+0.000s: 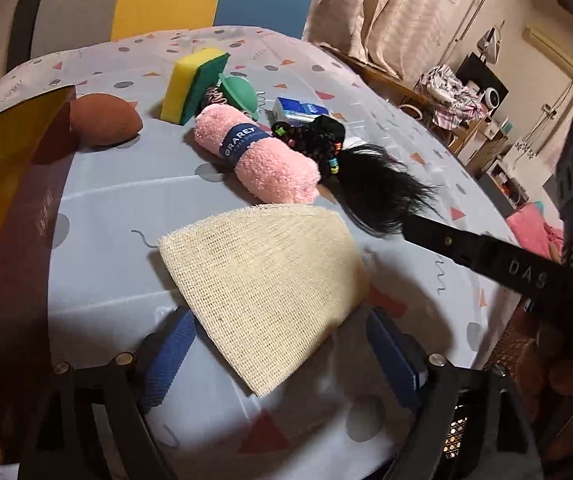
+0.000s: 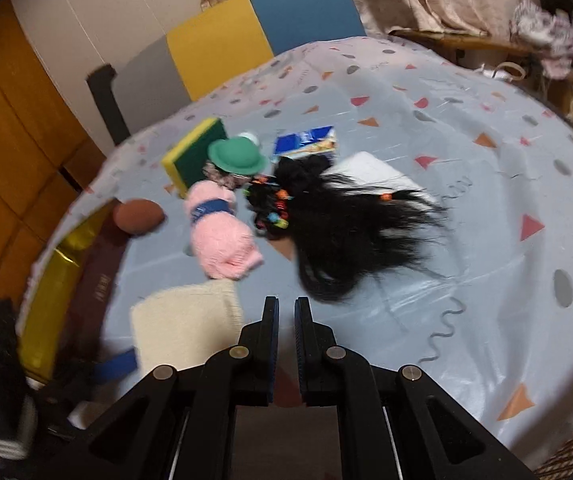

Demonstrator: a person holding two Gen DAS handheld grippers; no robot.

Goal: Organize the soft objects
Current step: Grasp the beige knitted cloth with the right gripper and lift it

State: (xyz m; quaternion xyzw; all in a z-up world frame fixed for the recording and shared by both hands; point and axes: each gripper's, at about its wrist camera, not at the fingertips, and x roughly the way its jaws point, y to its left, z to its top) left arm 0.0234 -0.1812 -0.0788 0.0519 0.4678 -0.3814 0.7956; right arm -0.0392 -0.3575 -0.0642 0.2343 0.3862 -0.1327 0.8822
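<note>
- Left wrist view: the left gripper (image 1: 282, 354) has its fingers (image 1: 166, 354) spread wide, pressing on nothing. The cream mesh cloth (image 1: 266, 296) lies flat on the worktop (image 1: 118, 200), its near corner between them. Beyond it lie a pink towel roll (image 1: 256, 158) and a black wig (image 1: 382, 196).
- Right wrist view: the right gripper (image 2: 285, 312) has its fingers closed and empty, just right of the cloth (image 2: 186, 324); the wig (image 2: 350, 236) lies ahead.

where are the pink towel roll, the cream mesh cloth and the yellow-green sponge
pink towel roll (image 1: 270, 168): left wrist view, fluffy part below its blue band
cream mesh cloth (image 1: 270, 280): left wrist view, middle of the weave
yellow-green sponge (image 1: 184, 84): left wrist view, yellow foam face
</note>
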